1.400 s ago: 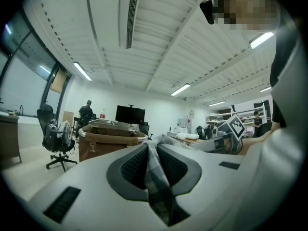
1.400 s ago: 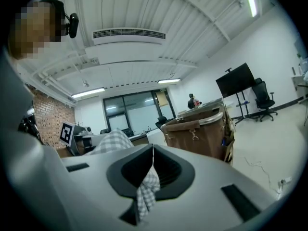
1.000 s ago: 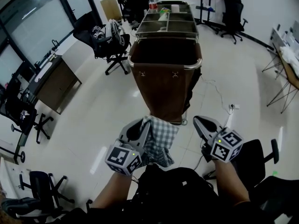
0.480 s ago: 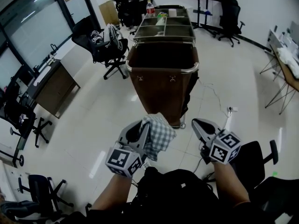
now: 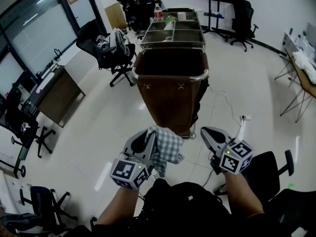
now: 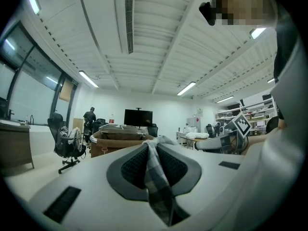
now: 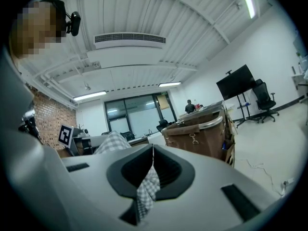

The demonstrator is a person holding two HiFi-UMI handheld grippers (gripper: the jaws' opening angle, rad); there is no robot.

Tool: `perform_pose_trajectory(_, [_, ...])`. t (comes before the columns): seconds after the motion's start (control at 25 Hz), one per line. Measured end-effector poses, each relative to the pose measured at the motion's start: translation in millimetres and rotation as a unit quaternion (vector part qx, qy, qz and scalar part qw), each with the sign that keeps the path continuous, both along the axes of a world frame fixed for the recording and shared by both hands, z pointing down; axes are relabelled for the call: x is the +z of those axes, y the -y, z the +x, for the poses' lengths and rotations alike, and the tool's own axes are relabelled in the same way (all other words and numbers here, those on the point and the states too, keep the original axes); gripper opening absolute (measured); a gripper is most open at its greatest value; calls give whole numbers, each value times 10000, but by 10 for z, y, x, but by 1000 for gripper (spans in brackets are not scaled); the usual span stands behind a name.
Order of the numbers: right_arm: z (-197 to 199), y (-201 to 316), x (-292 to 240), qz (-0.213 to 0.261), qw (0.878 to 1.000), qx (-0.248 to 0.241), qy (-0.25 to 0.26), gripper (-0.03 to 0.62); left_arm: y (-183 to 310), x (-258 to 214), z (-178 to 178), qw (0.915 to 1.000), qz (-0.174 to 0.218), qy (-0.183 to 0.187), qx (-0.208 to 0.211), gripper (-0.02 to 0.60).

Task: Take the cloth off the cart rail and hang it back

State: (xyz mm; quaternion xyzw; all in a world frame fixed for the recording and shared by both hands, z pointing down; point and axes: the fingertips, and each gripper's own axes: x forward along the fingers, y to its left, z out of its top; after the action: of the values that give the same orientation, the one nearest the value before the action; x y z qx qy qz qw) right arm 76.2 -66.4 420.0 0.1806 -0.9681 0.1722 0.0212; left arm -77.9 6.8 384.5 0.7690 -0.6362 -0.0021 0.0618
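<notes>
1. Lower centre: the cloth (image 5: 167, 147) drops its near end out of sight behind the left gripper (image 5: 144, 136).
2. Top centre: tray items (image 5: 170, 19) on the cart (image 5: 170, 98) are too small to name.
3. Right edge: the desk (image 5: 302, 75) is cut off.

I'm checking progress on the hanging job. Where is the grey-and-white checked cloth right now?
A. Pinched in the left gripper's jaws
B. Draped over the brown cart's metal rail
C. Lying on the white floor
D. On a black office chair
A: the grey-and-white checked cloth is clamped between the closed jaws of the left gripper, short of the brown cart, whose metal rail shows no cloth.
</notes>
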Motion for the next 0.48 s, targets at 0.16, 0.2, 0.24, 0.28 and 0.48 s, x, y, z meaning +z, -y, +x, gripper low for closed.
perform_pose_trajectory(0.16, [-76, 57, -23, 2, 9999, -57, 99, 23, 5, -132, -26, 9999, 78, 117, 3, 44])
perform_pose_trajectory(0.2, [-101, 62, -34, 5, 9999, -78, 131, 23, 16, -165, -37, 9998, 103, 147, 7, 44])
perform_pose_trajectory(0.24, [-124, 59, -45, 9, 9998, -103, 159, 23, 27, -197, -48, 9998, 126, 176, 5, 44])
perform_pose_trajectory(0.28, [-141, 53, -60, 20, 9998, -126, 181, 23, 39, -230, -61, 9997, 151, 205, -1, 44])
perform_pose_trajectory(0.48, [-161, 100, -210, 179, 9994, -128, 267, 23, 162, -449, -139, 9990, 271, 352, -37, 43])
